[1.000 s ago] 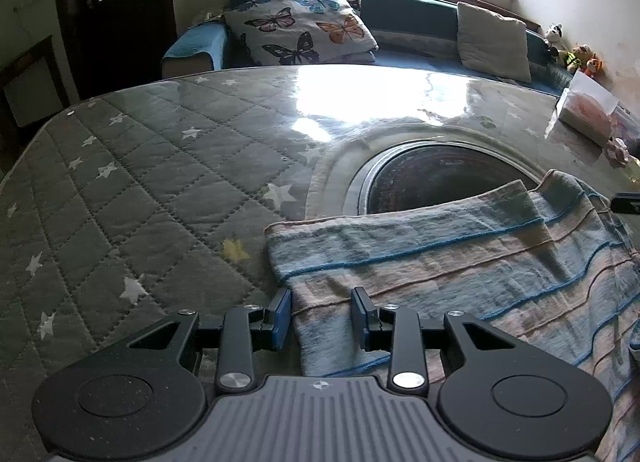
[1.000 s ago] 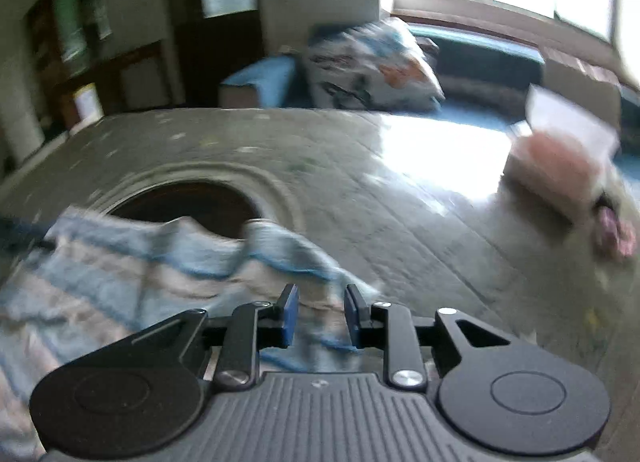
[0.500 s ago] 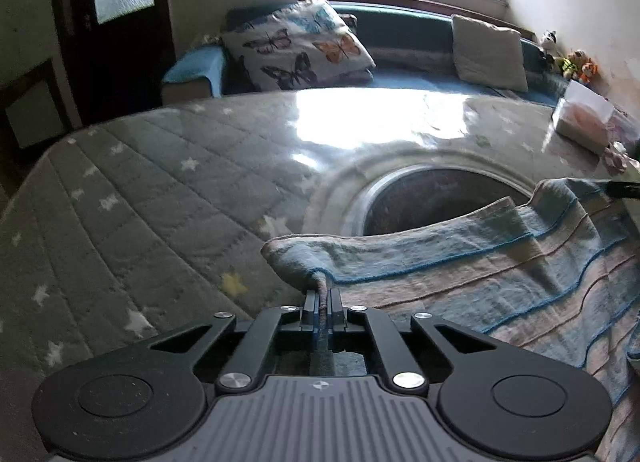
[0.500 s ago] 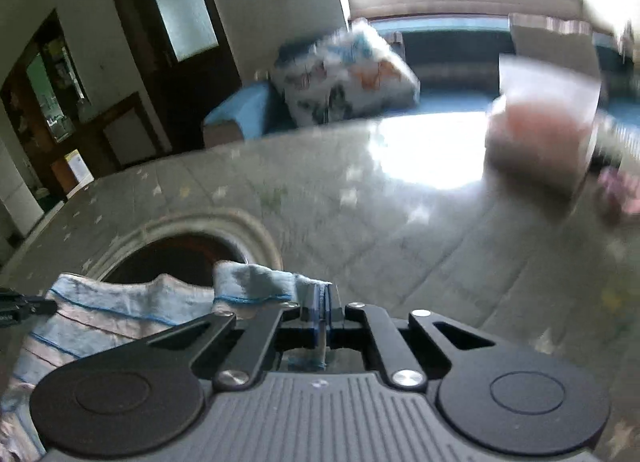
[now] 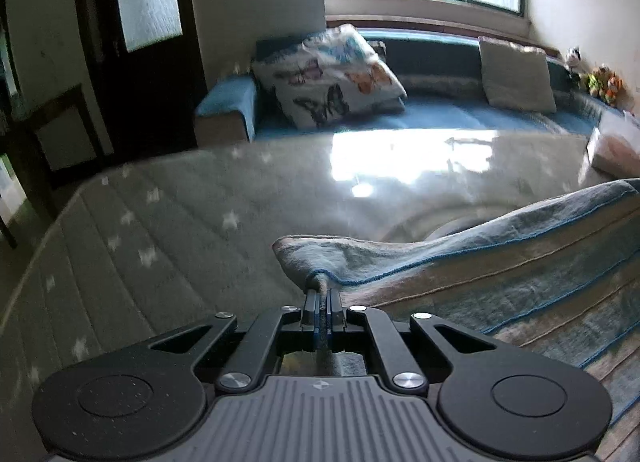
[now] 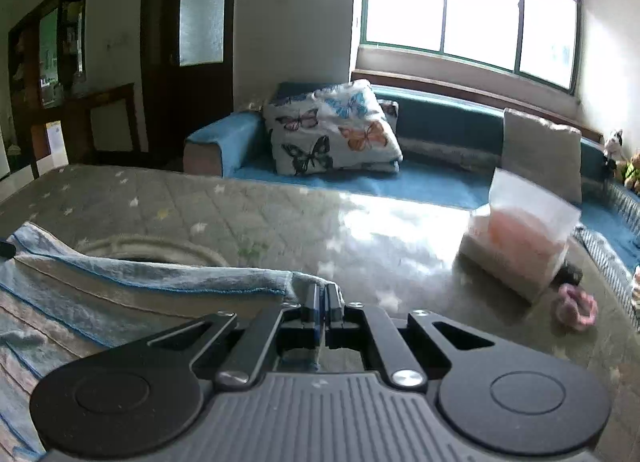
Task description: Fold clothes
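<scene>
A striped blue and beige cloth (image 5: 500, 270) hangs stretched between my two grippers above the table. My left gripper (image 5: 321, 296) is shut on the cloth's left corner, which bunches at the fingertips. In the right wrist view the cloth (image 6: 120, 294) runs off to the left, and my right gripper (image 6: 321, 292) is shut on its right corner. The cloth's top edge is lifted off the table; its lower part is hidden below the grippers.
The table (image 5: 180, 230) has a grey quilted star-patterned cover under a glossy sheet, with a round opening (image 6: 152, 254) in the middle. A tissue box (image 6: 520, 238) and a pink object (image 6: 576, 308) sit at the right. A blue sofa (image 6: 400, 178) with cushions stands behind.
Both grippers closed on the cloth's corners and then lifted them up off the table. The cloth's top edge now hangs raised between them.
</scene>
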A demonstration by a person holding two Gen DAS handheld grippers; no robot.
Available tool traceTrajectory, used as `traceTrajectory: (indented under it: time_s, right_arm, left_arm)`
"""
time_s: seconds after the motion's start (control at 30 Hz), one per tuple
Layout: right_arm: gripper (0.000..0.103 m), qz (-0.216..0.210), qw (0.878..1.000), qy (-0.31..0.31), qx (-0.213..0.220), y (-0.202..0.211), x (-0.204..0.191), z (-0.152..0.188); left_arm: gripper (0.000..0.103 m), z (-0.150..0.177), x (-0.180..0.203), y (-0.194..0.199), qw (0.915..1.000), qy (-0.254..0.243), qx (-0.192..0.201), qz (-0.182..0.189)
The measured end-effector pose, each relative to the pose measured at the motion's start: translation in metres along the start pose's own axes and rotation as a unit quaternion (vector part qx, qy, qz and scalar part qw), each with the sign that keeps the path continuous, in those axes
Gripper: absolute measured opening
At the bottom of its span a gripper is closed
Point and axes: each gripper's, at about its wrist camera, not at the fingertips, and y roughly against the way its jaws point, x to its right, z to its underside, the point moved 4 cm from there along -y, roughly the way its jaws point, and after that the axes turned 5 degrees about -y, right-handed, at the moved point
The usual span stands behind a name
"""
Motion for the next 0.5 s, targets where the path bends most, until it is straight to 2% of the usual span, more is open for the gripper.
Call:
traceTrajectory:
  time_s: [0.1, 0.17, 0.33, 0.5]
  right_arm:
    - [0.002, 0.007, 0.999, -0.001, 0.031, -0.004, -0.001, -0.014]
    - [0.002, 0.014, 0.999, 0.0, 0.039, -0.011, 0.0, -0.017]
    - [0.005, -0.009, 0.999, -0.017, -0.048, -0.048, 0.007, 0.0]
    - [0.012, -0.045, 0.991, -0.097, -0.086, -0.065, 0.029, 0.011]
  left_arm:
    - [0.003, -0.017, -0.005, -0.009, 0.9997, 0.013, 0.014, -0.013]
    - [0.003, -0.021, -0.006, -0.022, 0.9997, 0.017, 0.004, -0.017]
    - [0.004, -0.01, -0.003, -0.057, 0.9988, 0.008, -0.041, -0.025]
    - [0.007, -0.006, -0.006, -0.064, 0.9986, 0.007, -0.047, -0.024]
